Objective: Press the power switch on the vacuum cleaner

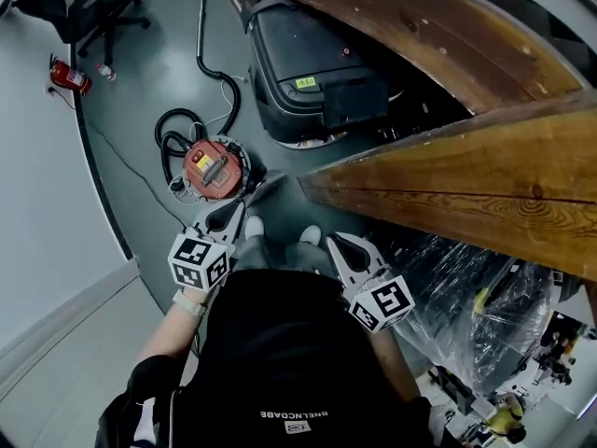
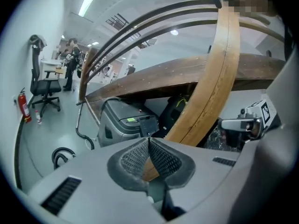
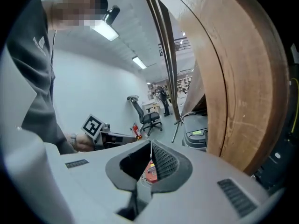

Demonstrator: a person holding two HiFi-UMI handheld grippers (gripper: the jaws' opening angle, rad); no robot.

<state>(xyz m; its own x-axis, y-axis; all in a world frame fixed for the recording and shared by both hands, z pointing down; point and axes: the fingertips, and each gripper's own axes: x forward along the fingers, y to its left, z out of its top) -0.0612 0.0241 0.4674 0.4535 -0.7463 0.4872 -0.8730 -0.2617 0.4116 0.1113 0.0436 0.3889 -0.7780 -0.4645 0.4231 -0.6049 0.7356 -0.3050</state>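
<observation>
Currently: red vacuum cleaner [image 1: 215,168] on floor [image 1: 140,101], left of centre in head view, black hose [image 1: 173,129] coiled beside it. Left gripper [image 1: 227,217] just below it in frame, fingers clenched on nothing. Right gripper [image 1: 347,247] lower centre, fingers likewise pressed together, empty.

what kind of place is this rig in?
Probably an open lab or workshop hall, not a home: grey floor with a red vacuum cleaner, a fire extinguisher, an office chair, big curved wooden beams.
</observation>
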